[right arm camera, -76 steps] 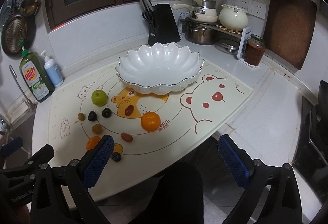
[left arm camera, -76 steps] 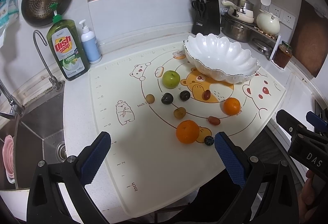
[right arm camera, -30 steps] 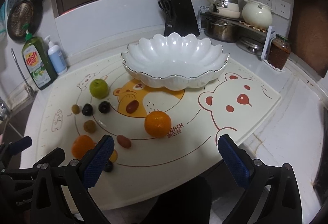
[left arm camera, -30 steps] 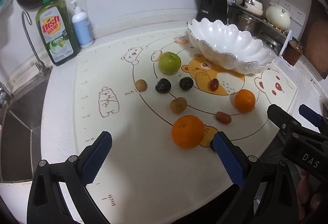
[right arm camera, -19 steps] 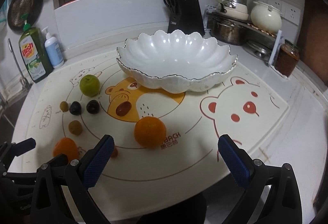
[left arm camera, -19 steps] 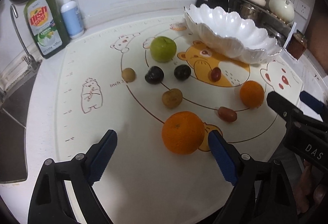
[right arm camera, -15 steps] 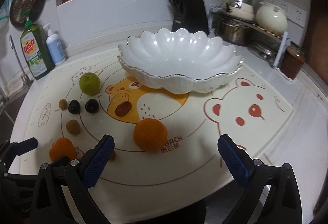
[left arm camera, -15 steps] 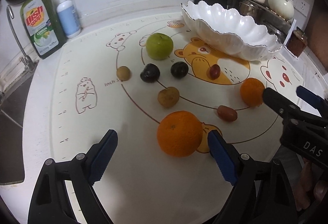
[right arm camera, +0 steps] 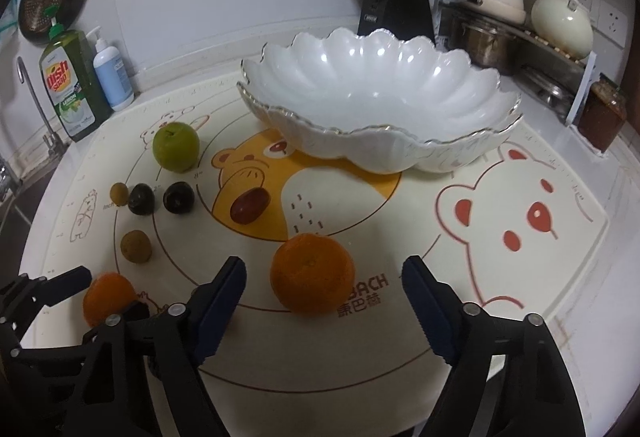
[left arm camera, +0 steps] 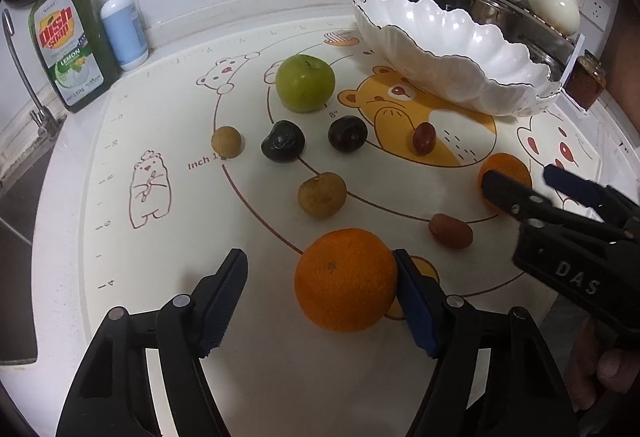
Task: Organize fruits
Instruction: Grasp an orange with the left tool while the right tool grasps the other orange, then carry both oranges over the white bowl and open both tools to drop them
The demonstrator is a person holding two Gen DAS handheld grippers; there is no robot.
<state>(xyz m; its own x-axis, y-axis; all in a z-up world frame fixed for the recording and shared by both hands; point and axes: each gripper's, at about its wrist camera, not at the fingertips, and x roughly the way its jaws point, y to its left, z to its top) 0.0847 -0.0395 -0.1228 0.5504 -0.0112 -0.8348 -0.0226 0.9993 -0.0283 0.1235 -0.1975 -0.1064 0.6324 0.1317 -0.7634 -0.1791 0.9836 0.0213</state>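
Looking along the left gripper [left arm camera: 320,297], nothing has reached the white scalloped bowl [left arm camera: 452,49] yet, so by my reading the sorting has barely begun: every fruit lies on the printed mat [left arm camera: 120,141]. The jaws are closing around the large orange [left arm camera: 346,279] near the mat's front edge; the right-hand pad looks to be touching its skin or just beside it, while the left pad stands clear, so it is not gripped yet. The orange is round, bright and dimpled, with a small stem scar on top. Behind it, toward the mat's middle, lie a brownish round fruit [left arm camera: 322,195], a reddish oval one [left arm camera: 450,231], two dark plum-like fruits [left arm camera: 283,146] and [left arm camera: 347,133], a small tan fruit [left arm camera: 226,142], a dark red grape-like one [left arm camera: 424,137] and a green apple [left arm camera: 305,83]. The bowl sits at the far right corner, empty as far as this view shows. The right gripper [left arm camera: 532,177] reaches in from the right edge, around a second orange [left arm camera: 506,169].

From the right wrist, the right gripper [right arm camera: 324,281] is also closing, with the smaller orange [right arm camera: 313,274] between its pads but apart from both. That orange is slightly flattened and sits on the mat's front half. The bowl's inside [right arm camera: 380,89] is bare and glossy. The left gripper [right arm camera: 60,285] shows at the lower left edge by the other orange [right arm camera: 108,297].
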